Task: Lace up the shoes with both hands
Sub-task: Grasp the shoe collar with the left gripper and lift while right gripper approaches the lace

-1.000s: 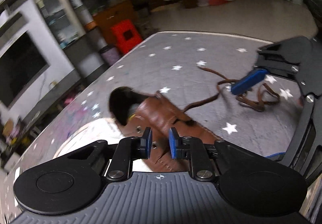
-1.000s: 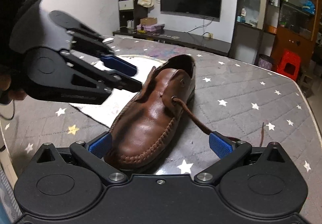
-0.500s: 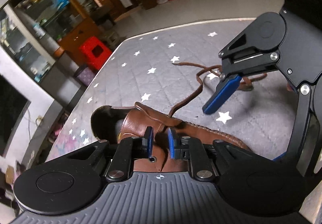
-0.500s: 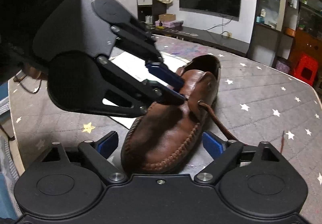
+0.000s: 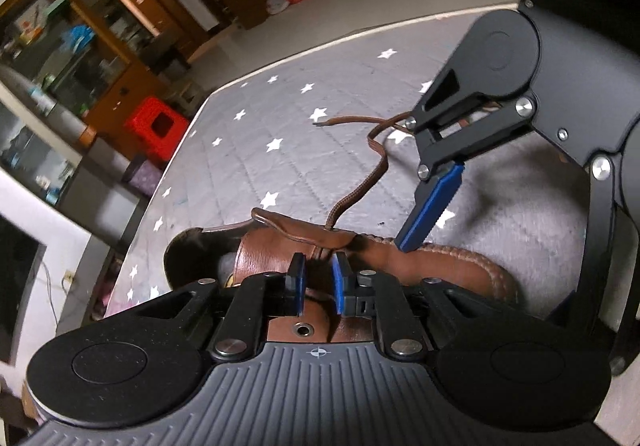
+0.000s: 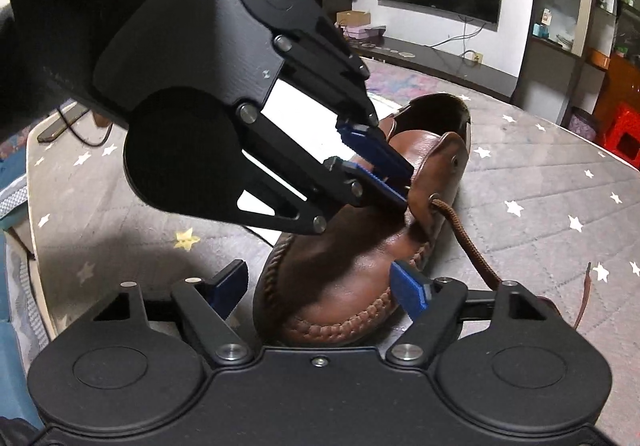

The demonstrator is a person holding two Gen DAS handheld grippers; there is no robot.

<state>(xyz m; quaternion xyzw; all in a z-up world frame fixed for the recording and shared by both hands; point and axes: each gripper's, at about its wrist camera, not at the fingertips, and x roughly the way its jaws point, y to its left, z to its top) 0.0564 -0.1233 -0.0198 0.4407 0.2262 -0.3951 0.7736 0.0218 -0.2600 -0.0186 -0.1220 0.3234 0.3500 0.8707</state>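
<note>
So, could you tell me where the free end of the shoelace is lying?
In the left wrist view the lace tip rests on the starred tablecloth, beyond the shoe, left of the right gripper.

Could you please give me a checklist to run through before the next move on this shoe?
1. Shoe upright on the table: ok.
2. Lace threaded through the side eyelet: ok.
3. Lace's free end lying untangled on the table: ok.
4. Left claw, jaws just closing at the flap beside the eyelet, gripping something: cannot tell.
5. Right claw, jaws just closing around the toe, holding the shoe: not ok, one pad stands apart.
</note>
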